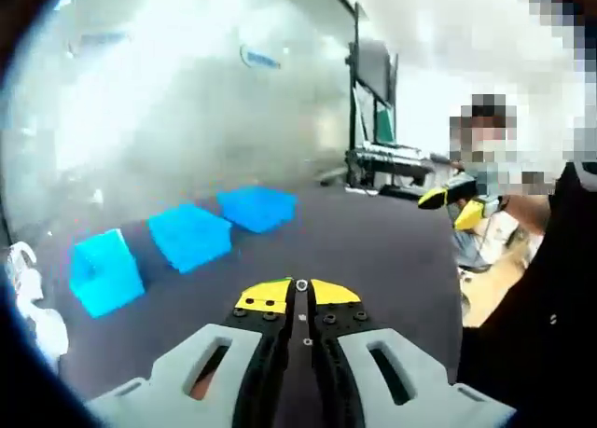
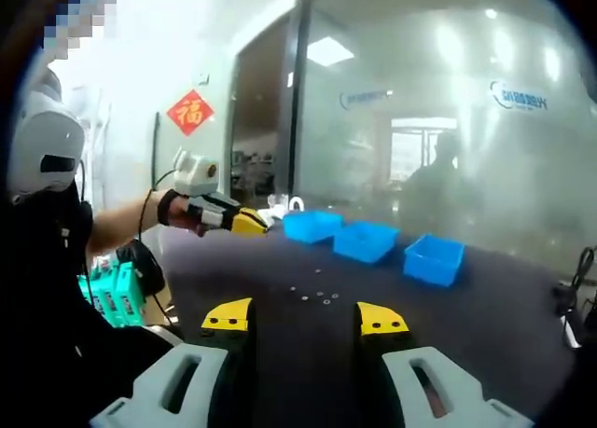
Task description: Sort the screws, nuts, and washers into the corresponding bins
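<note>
We're raised over the dark counter (image 2: 485, 307) with both tools, and nothing is picked up yet. Our left hand-held gripper (image 1: 300, 302) has its yellow tips pressed together, and we can't make out anything between them. It shows again in the right gripper view (image 2: 244, 222), reaching out near the far edge. Our right hand-held gripper (image 2: 306, 318) stands wide, nothing between its jaws.

The hardware (image 2: 317, 296) is a small scatter of pale bits just ahead of the right tool; too tiny to tell screw from nut from washer. Beyond it sit three blue bins in a row: one (image 2: 312, 226), the next (image 2: 365, 241), the last (image 2: 435, 259), each a little apart from its neighbour.

We judge the right tool is better placed to start. We'd come down steeply on one piece at the scatter's edge, tips straddling it, and close gently so it doesn't skid on the smooth top. Flat washers may well be the hardest to lift.

Around us: a frosted glass wall (image 2: 448, 120) behind the bins and a red paper ornament (image 2: 189, 112) on a white wall.
</note>
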The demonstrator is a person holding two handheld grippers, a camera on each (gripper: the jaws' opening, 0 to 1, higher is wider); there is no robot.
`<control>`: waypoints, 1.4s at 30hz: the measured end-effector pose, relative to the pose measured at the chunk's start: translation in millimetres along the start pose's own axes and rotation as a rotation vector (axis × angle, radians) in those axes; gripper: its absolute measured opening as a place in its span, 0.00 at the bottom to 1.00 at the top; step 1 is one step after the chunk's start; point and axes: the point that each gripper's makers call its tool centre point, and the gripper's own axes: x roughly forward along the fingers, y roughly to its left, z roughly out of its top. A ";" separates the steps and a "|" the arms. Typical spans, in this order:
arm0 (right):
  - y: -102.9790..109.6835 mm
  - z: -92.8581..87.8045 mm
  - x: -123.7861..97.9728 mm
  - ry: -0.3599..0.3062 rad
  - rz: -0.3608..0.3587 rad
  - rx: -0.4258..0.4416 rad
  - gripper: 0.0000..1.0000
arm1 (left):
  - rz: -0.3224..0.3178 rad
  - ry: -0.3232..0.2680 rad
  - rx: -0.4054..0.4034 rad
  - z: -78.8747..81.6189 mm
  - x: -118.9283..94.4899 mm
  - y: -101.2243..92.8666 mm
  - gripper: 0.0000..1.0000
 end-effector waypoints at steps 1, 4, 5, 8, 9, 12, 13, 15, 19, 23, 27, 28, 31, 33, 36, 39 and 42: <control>-1.5 1.9 -1.1 -0.007 -0.005 0.005 0.37 | 0.017 -0.029 -0.010 3.3 -1.7 0.3 0.06; -4.0 4.6 -2.9 -0.013 -0.016 0.001 0.37 | 0.052 -0.079 -0.046 7.2 -5.9 2.6 0.06; -4.7 5.9 -3.6 -0.016 -0.019 0.001 0.37 | 0.066 -0.085 -0.041 7.3 -6.9 5.0 0.06; -5.4 9.4 -4.7 -0.024 -0.024 0.001 0.37 | 0.129 -0.115 -0.059 10.7 -8.9 21.3 0.06; -5.3 10.5 -4.9 -0.028 -0.024 0.001 0.37 | 0.161 -0.140 -0.082 14.6 -10.7 29.4 0.06; -4.3 11.6 -5.2 -0.033 -0.023 0.001 0.37 | 0.234 -0.172 -0.059 23.7 -15.0 54.4 0.06; -3.9 11.5 -5.2 -0.034 -0.023 0.001 0.37 | 0.264 -0.167 -0.031 24.8 -16.1 64.6 0.06; -4.1 10.4 -5.5 -0.033 -0.025 0.001 0.37 | 0.299 -0.171 -0.032 28.3 -16.9 81.2 0.06; -6.3 9.8 -6.6 -0.038 -0.032 0.011 0.37 | 0.390 -0.180 -0.044 35.3 -17.5 127.4 0.06; -7.2 10.1 -7.4 -0.040 -0.036 0.013 0.37 | 0.410 -0.237 -0.176 46.5 -11.3 164.2 0.06; -10.1 10.6 -9.0 -0.042 -0.044 0.016 0.37 | 0.469 -0.230 -0.163 51.9 -2.3 196.9 0.06; -10.9 10.9 -9.5 -0.043 -0.047 0.016 0.37 | 0.472 -0.228 -0.161 53.5 1.3 203.5 0.06; -11.6 11.2 -10.1 -0.045 -0.049 0.020 0.37 | 0.498 -0.206 -0.144 55.5 11.4 223.2 0.06; -11.7 10.5 -10.1 -0.044 -0.050 0.020 0.37 | 0.483 -0.220 -0.181 58.1 19.5 230.3 0.06; -11.9 9.8 -9.9 -0.043 -0.050 0.022 0.37 | 0.497 -0.207 -0.195 58.3 30.0 236.7 0.06; -12.6 9.8 -10.1 -0.045 -0.052 0.024 0.37 | 0.517 -0.186 -0.167 56.0 36.9 245.2 0.06; -13.0 10.3 -10.4 -0.048 -0.052 0.027 0.37 | 0.543 -0.183 -0.190 53.5 41.8 261.5 0.06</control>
